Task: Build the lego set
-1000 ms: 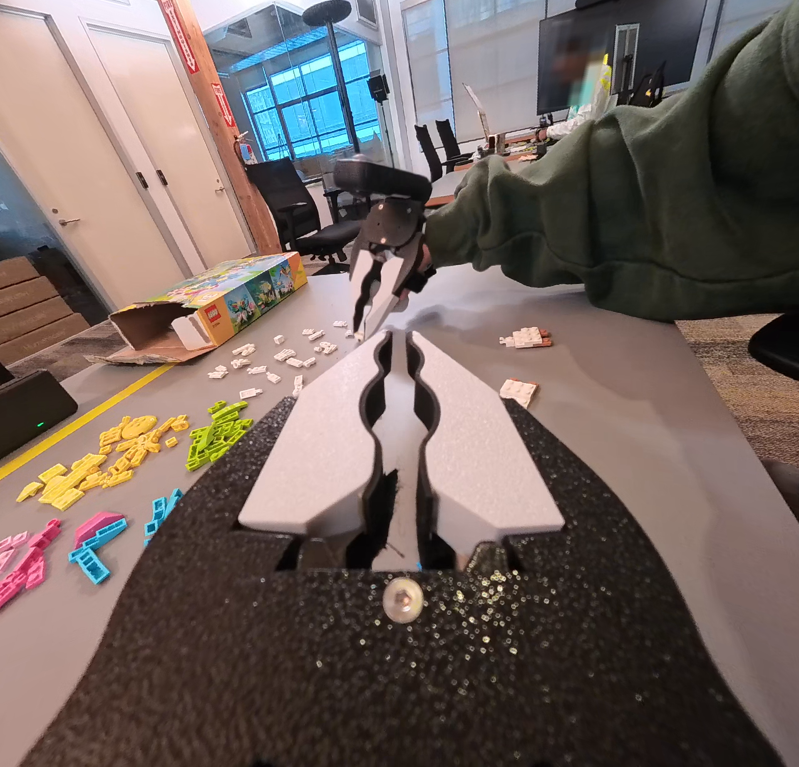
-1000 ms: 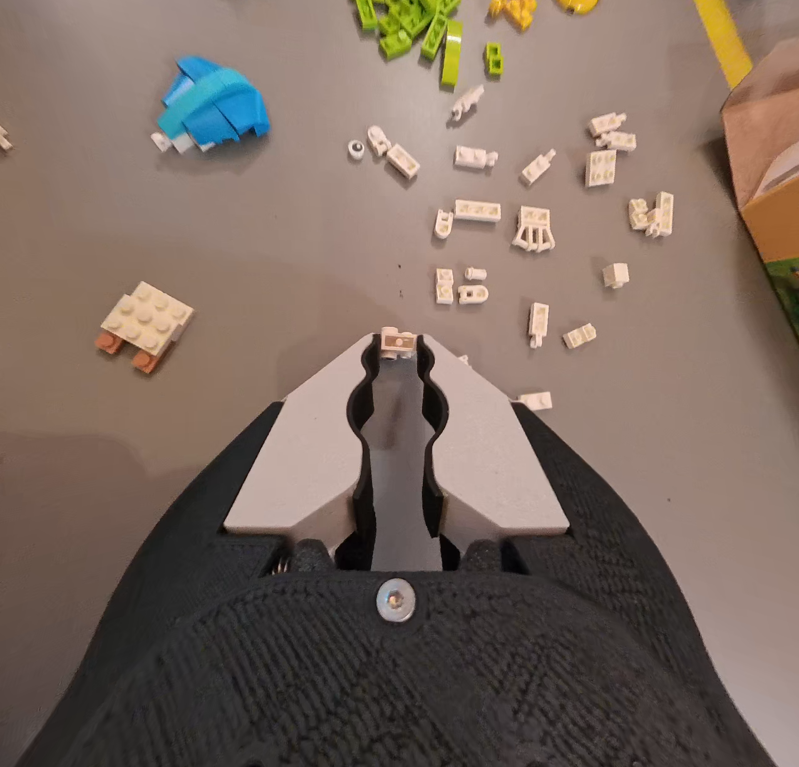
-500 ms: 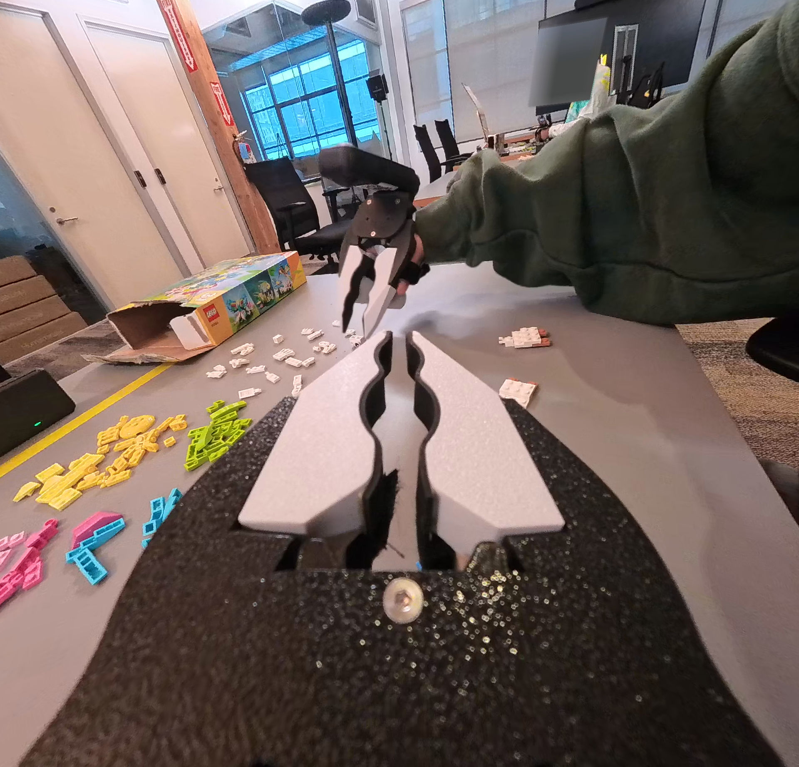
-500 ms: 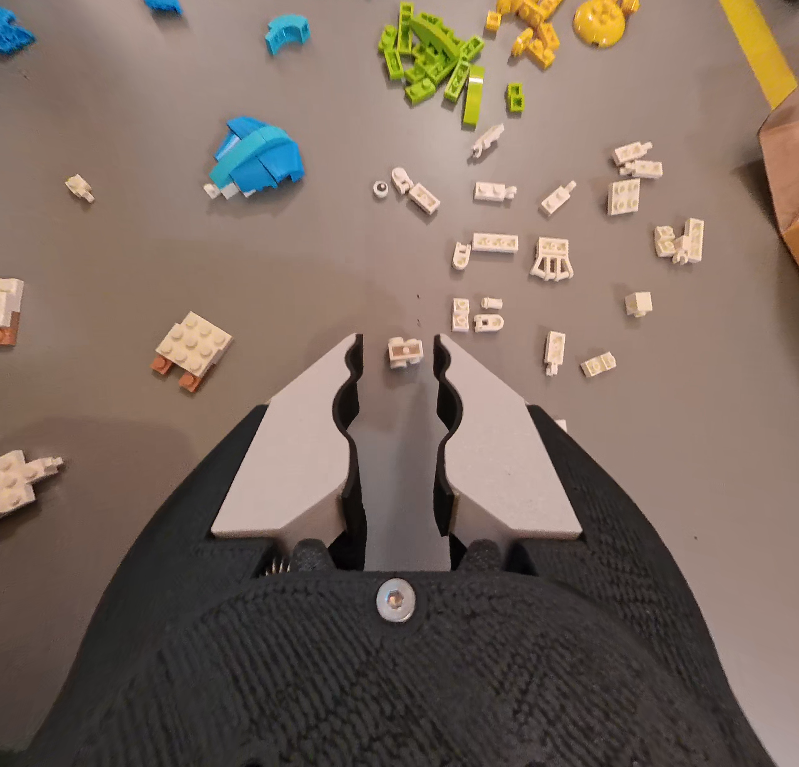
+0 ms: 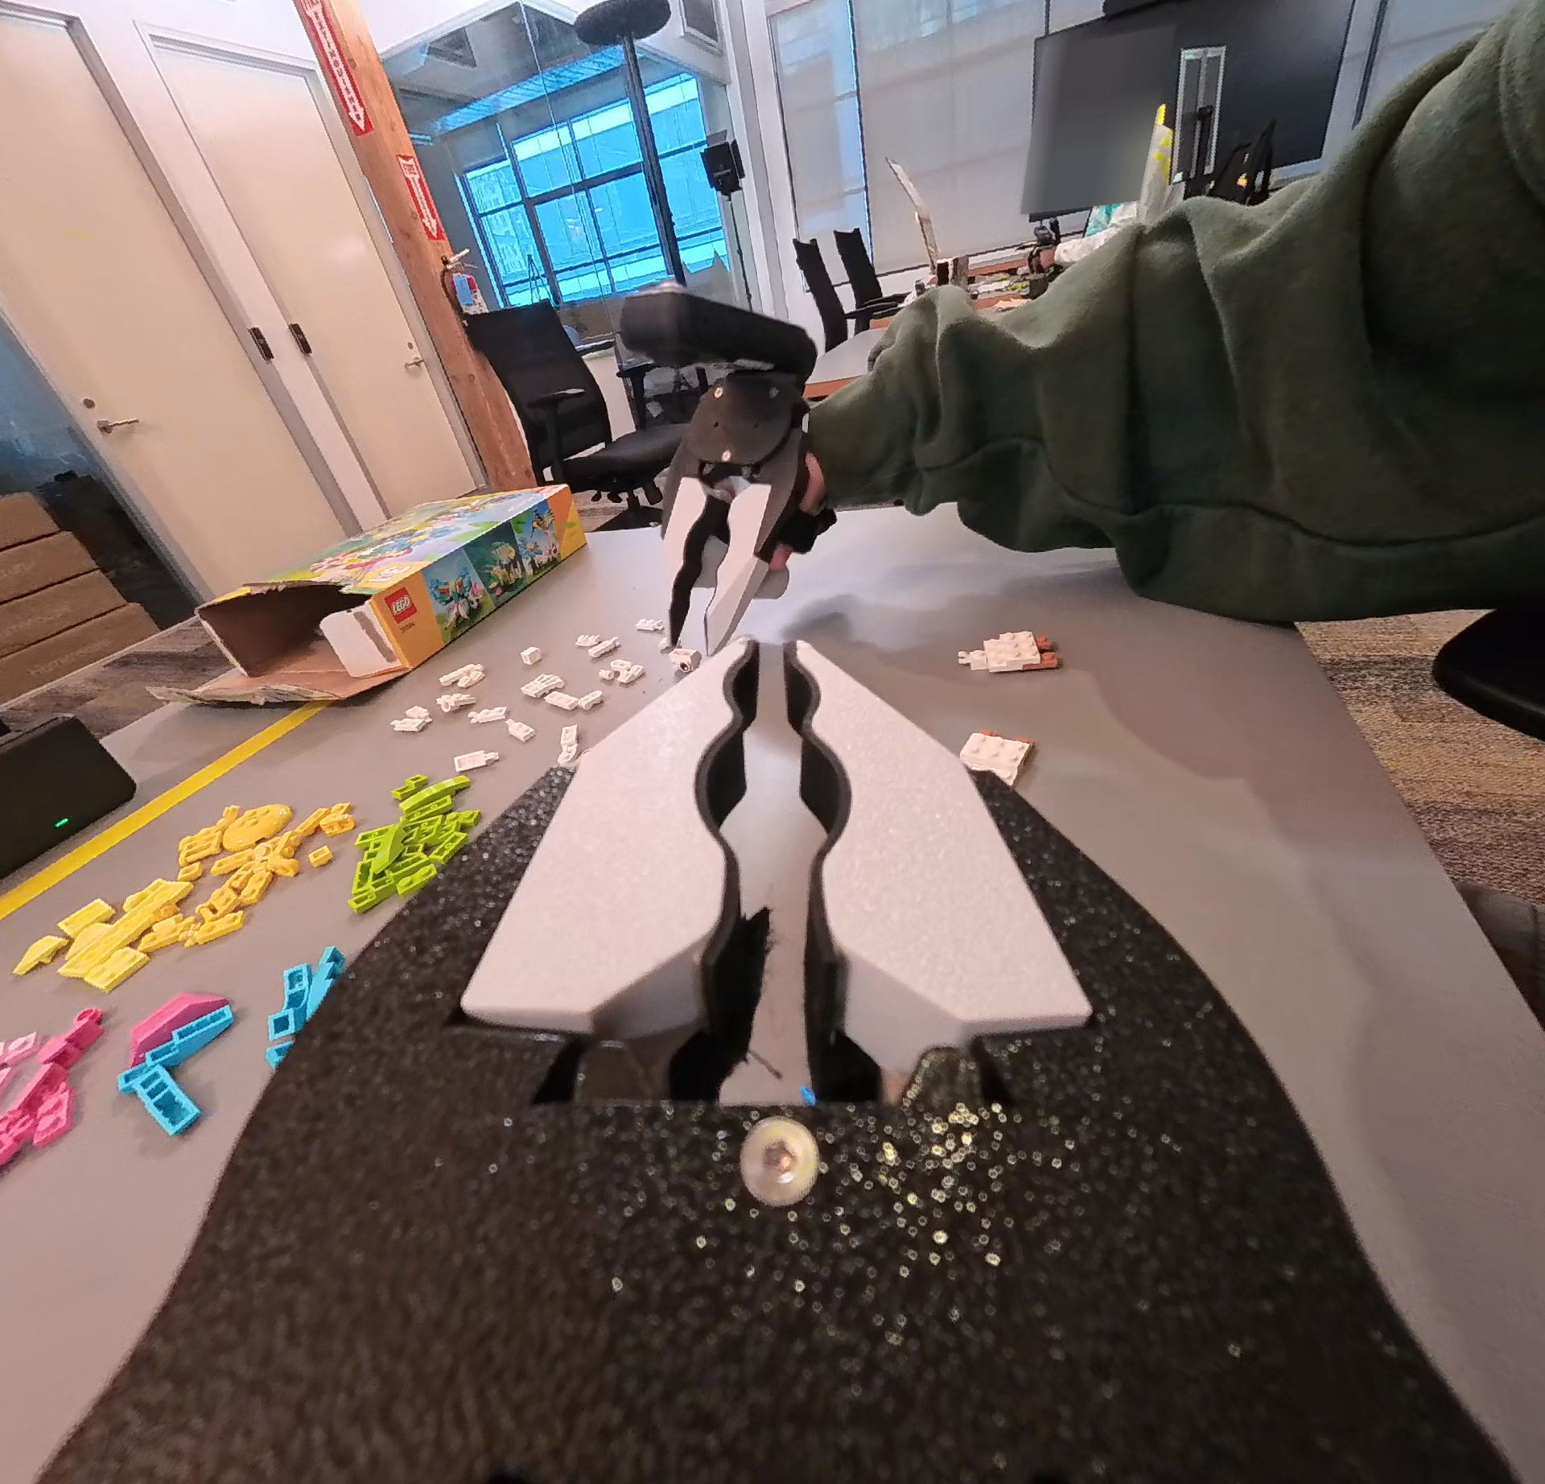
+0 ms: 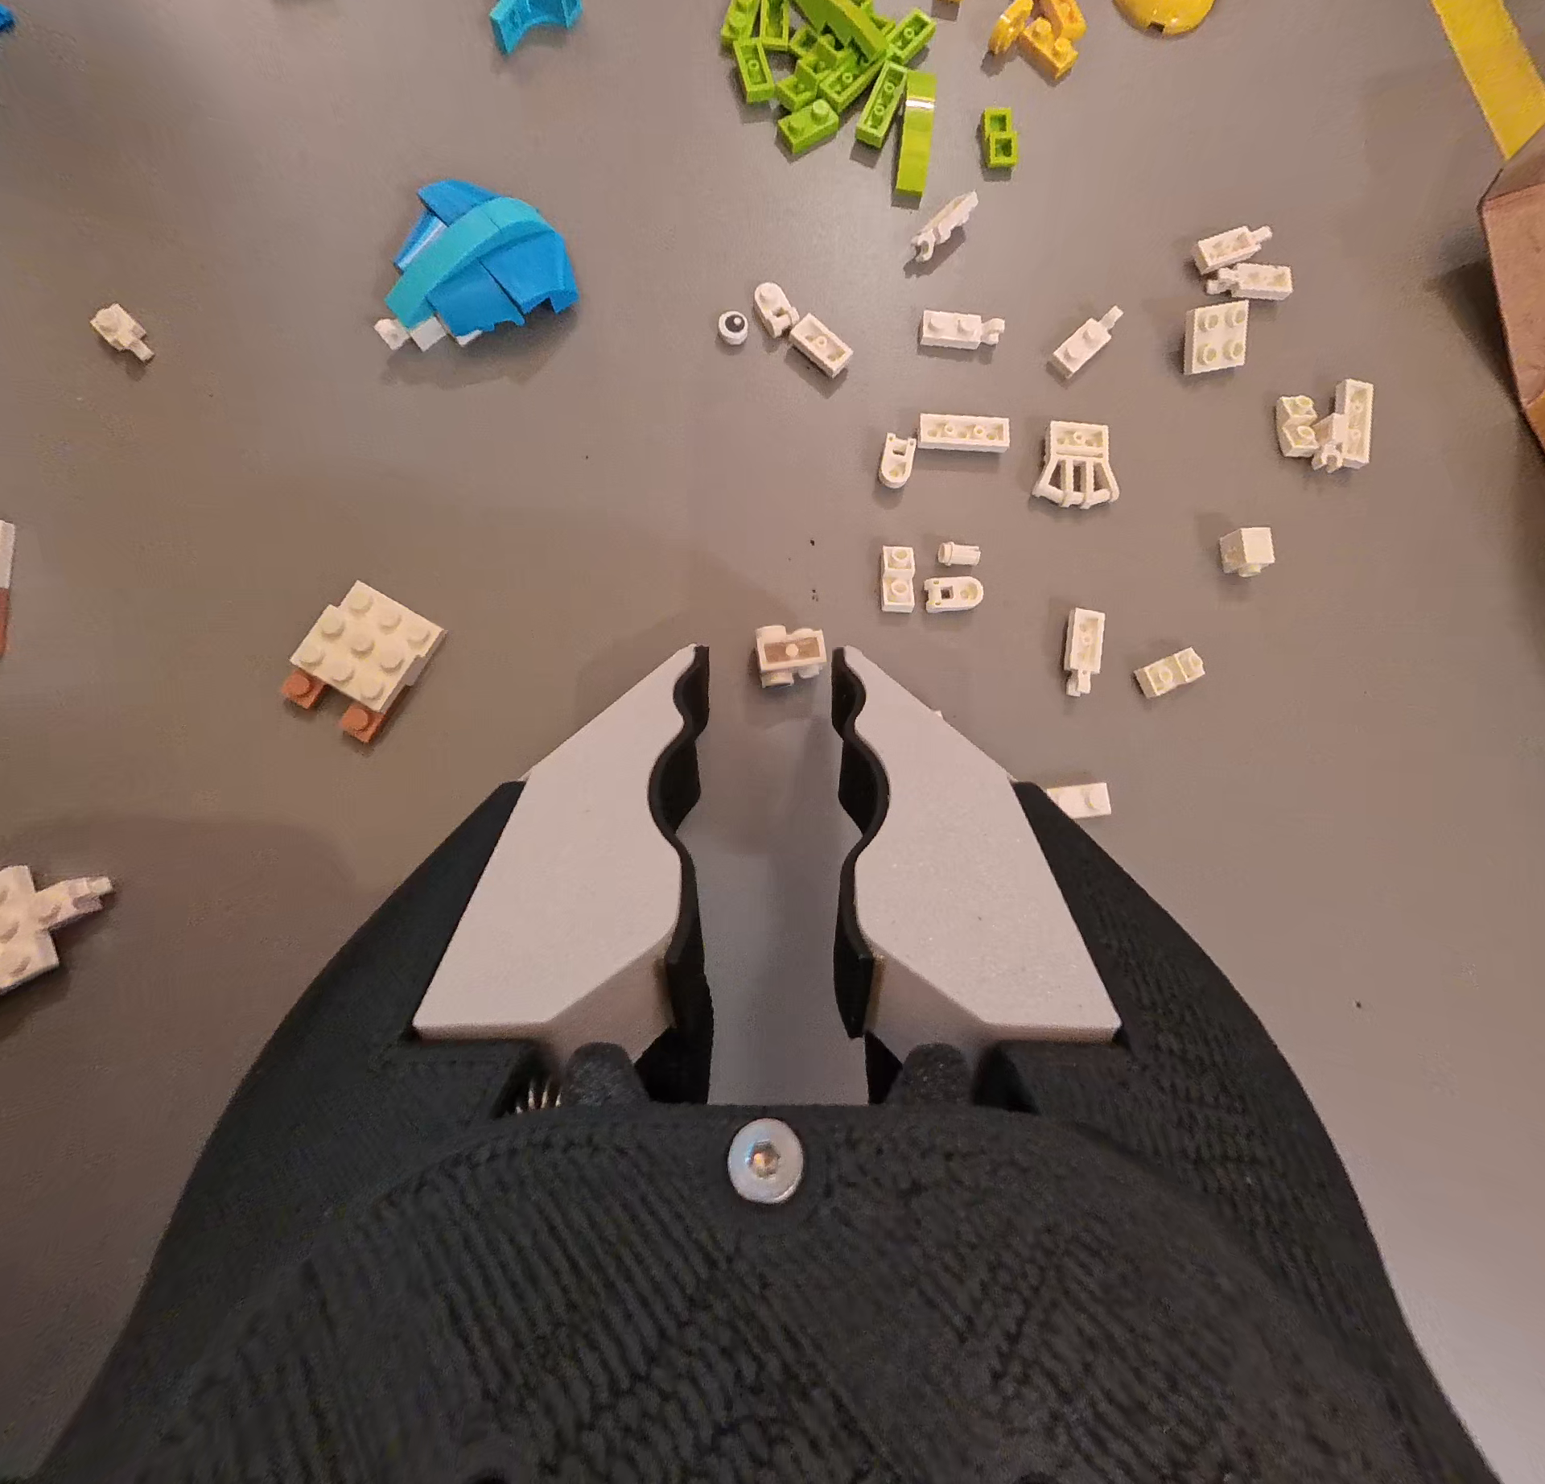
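Note:
My right gripper (image 6: 769, 652) is open and points down at the grey table (image 6: 251, 457). A small white brick piece (image 6: 790, 655) lies on the table right at its fingertips, with a gap to each pad. In the left wrist view the right gripper (image 5: 692, 643) hovers just above that piece (image 5: 684, 659), held by a hand in a green sleeve (image 5: 1170, 407). My left gripper (image 5: 773, 648) is low over the table, its fingers closed to a narrow slit with nothing between them.
Several loose white pieces (image 6: 961, 432) lie to the right of the fingertips. A white and brown plate assembly (image 6: 364, 658) and a blue assembly (image 6: 485, 265) lie to the left. Green (image 6: 836, 56) and yellow (image 6: 1045, 14) piles lie farther off. An open cardboard box (image 5: 401, 591) lies at the back left.
My right gripper was shut on the small white piece a second ago. It opened, left the piece on the table and drew back a little. My left gripper has not moved.

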Available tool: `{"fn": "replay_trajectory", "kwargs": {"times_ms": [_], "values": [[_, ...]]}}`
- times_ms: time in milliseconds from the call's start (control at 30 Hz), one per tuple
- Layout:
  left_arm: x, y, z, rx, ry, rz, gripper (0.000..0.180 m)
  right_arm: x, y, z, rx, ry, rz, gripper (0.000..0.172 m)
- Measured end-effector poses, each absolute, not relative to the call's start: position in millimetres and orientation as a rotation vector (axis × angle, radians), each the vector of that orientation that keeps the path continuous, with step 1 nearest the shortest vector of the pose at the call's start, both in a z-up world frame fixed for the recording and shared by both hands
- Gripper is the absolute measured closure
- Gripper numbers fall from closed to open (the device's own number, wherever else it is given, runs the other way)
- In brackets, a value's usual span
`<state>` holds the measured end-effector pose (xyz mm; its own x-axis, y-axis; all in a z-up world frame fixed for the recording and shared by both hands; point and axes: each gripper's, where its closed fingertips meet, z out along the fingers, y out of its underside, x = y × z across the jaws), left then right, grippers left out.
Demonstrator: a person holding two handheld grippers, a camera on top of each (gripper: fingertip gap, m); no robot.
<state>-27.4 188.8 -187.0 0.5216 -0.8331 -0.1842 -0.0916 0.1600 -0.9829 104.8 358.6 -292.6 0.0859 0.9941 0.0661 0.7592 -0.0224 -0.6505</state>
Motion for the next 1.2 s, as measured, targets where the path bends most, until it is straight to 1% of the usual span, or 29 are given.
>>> {"fn": "replay_trajectory", "kwargs": {"times_ms": [167,300,433,533,733,833,1000,1200], "values": [[-27.6,189.3,-187.4,-1.325,0.901,-0.648,0.177,93.3,359.6,-288.8,-1.836,-1.707,0.601,0.142],[-27.0,189.1,-188.0,-1.326,0.903,-0.650,0.177,77.6,374.5,-283.8,-1.929,-1.619,0.565,0.137],[-27.5,189.9,-188.4,-1.329,0.901,-0.648,0.177,63.8,401.5,-281.6,-1.982,-1.517,0.438,0.139],[-28.0,190.1,-187.9,-1.328,0.898,-0.649,0.177,46.5,401.7,-280.8,-1.985,-1.509,0.516,0.141],[-27.5,189.5,-187.5,-1.327,0.899,-0.653,0.177,37.8,405.7,-285.6,-1.982,-1.535,0.467,0.141],[-27.5,189.2,-187.0,-1.325,0.898,-0.654,0.177,38.3,407.2,-283.4,-1.999,-1.483,0.489,0.138],[-27.1,189.0,-187.7,-1.327,0.901,-0.657,0.177,43.8,406.0,-280.5,-1.989,-1.454,0.491,0.138],[-27.3,189.2,-187.9,-1.328,0.901,-0.655,0.177,78.3,443.5,-266.5,-2.032,-1.194,0.275,0.143]]}}
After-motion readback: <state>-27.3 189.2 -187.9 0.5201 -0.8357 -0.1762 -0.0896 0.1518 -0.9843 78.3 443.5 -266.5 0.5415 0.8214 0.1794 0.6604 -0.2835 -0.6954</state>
